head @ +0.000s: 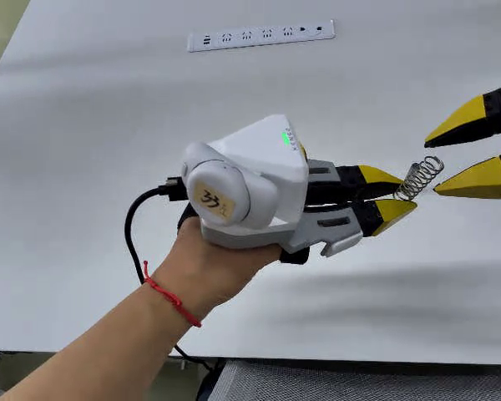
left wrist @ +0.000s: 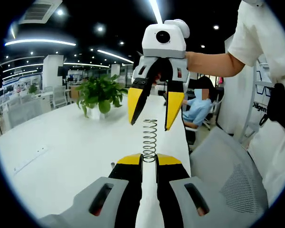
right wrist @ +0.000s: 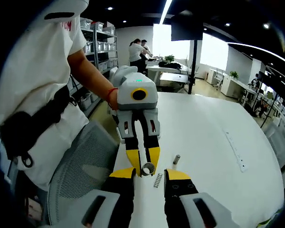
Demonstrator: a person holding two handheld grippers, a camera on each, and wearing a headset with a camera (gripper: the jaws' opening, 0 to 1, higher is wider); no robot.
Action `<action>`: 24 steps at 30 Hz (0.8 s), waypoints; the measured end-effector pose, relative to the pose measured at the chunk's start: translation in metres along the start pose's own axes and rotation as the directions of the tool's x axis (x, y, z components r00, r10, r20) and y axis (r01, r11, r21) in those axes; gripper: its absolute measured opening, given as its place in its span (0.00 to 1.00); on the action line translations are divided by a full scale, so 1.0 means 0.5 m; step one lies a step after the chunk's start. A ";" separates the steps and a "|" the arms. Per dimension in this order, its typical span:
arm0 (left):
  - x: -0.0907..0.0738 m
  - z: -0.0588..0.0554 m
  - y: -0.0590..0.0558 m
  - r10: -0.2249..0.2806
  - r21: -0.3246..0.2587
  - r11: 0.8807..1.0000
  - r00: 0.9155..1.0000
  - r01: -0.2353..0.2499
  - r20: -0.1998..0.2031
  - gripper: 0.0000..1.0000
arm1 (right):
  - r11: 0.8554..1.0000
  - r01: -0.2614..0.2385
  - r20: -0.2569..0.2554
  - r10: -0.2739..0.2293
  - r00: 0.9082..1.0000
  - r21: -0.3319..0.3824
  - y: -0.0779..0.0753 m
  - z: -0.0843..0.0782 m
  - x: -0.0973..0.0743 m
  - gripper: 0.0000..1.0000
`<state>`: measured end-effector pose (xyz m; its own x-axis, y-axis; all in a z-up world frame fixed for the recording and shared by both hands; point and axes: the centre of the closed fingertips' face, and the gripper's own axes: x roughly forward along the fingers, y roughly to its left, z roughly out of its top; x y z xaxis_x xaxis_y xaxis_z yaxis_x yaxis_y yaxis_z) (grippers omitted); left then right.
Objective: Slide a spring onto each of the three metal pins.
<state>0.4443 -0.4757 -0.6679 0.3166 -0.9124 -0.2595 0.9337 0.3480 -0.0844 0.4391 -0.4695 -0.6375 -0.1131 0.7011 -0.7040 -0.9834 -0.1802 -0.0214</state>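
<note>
**A:** Where is the spring sitting?

**B:** The left gripper (head: 405, 194) is pinching one end of the spring (head: 420, 177) between jaws that are almost closed. It is holding it in the air over the table (head: 108, 167), nearer the front edge than the far one. The rest of the coil is sticking out free.

**A:** And the other side?

**B:** The right gripper (head: 432, 167) is showing at the right edge of the head view, cut off so that little more than its yellow tips is visible. Its jaws are standing well apart and gripping nothing. The coil's free end is sitting between the tips with a gap on either side.

**A:** How much room is lying around them?

**B:** Open white surface is stretching to the far edge, where a power strip (head: 261, 35) is lying flat. A mesh chair (head: 359, 384) is standing just off the front edge, and a black cable (head: 134, 225) is trailing over that edge below the hand (head: 209, 267).

**A:** What is staying hard to read?

**B:** The pinched end of the coil is hiding between the jaws. In the right gripper view a second spring (right wrist: 157, 179) is lying near the front edge, with a small metal pin (right wrist: 176, 159) just beyond it. The pin is too tiny to tell whether it is standing or lying.
</note>
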 end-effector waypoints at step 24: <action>-0.003 -0.001 -0.001 0.009 -0.013 1.000 1.000 -0.009 0.010 0.06 | 0.946 -0.248 -0.346 0.167 0.923 -0.206 0.014 -0.020 0.052 0.10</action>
<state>0.4435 -0.4746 -0.6681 0.3266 -0.9113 -0.2509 0.9286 0.3588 -0.0942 0.4310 -0.4596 -0.6630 -0.2196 0.3787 -0.8991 -0.8734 -0.4870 0.0082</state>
